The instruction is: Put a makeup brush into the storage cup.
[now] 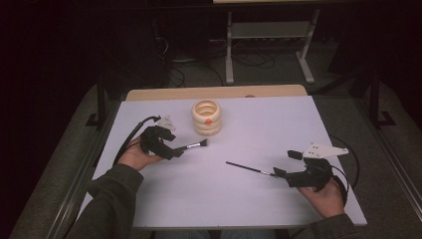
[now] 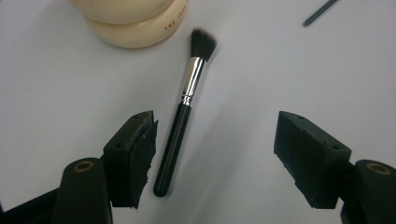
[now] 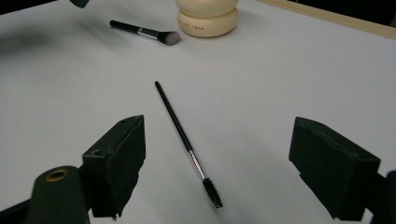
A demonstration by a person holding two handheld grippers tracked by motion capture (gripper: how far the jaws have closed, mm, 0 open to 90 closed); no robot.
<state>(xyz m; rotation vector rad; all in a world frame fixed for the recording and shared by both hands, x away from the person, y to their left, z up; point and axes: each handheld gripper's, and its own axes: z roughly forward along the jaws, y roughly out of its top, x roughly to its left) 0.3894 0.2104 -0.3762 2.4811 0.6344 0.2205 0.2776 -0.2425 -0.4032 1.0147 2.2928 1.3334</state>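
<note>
Two brushes framed, neither gripped.
The makeup brush [image 2: 184,116] is straddled by the left gripper [image 2: 215,154], jaws apart; the spoolie brush [image 3: 187,144] is straddled by the right gripper [image 3: 217,168], jaws apart.

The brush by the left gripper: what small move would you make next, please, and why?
Probably close the left gripper on the brush. Its handle lies flat on the table between the open jaws, close to one pad and seemingly untouched, near the cream holder.

High view above near edge looking forward-down at cream holder [image 1: 206,117], both gripper views low, close, facing holder, shared
</note>
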